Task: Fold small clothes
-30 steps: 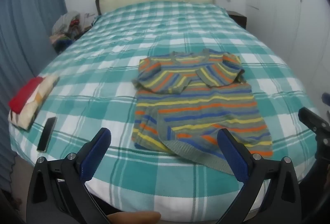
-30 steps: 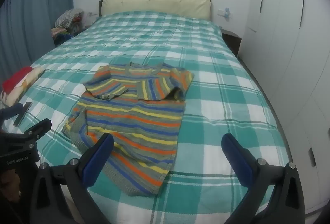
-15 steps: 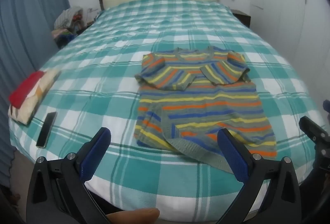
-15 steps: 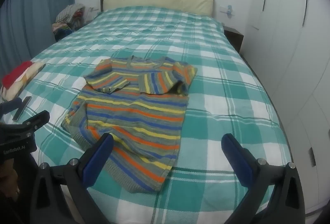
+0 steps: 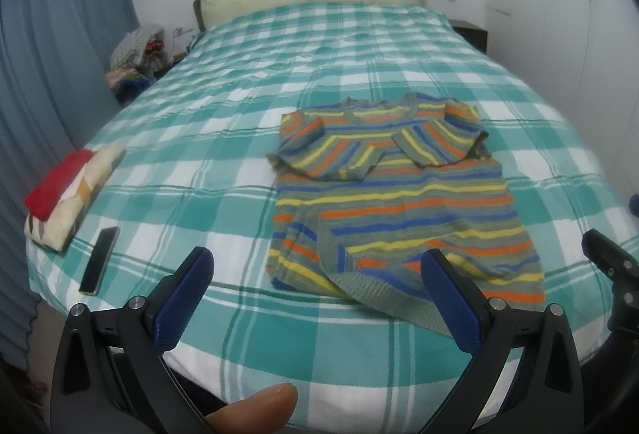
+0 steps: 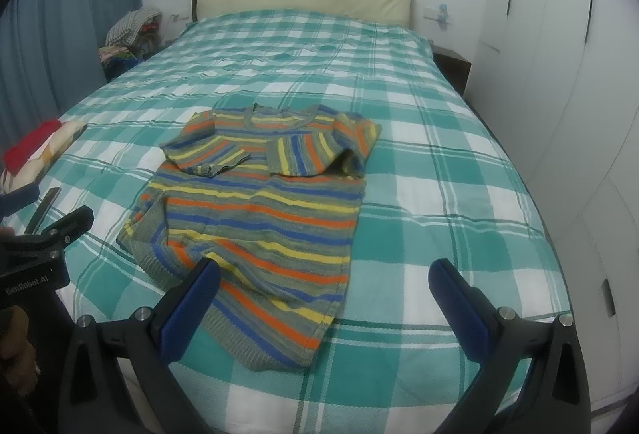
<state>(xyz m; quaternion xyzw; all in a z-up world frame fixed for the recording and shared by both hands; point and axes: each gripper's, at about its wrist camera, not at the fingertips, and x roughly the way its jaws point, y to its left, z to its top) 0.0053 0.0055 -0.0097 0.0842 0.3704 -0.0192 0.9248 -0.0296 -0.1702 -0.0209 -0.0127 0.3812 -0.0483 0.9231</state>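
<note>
one striped sweater (image 5: pixel 395 194) lies centred on the bed (image 5: pixel 223 138), sleeves folded in; one folded pile (image 5: pixel 68 190) and one phone (image 5: pixel 99 260) at nine o'clock; both the left hand-held gripper (image 5: pixel 315 294) and right hand-held gripper (image 6: pixel 325 300) gape wide, empty.

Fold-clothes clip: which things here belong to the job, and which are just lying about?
Job: striped sweater, sleeves already folded in; left gripper and right gripper, both open and empty.

Lying about: phone, folded red-and-cream cloth, clothes pile beside the bed.
</note>
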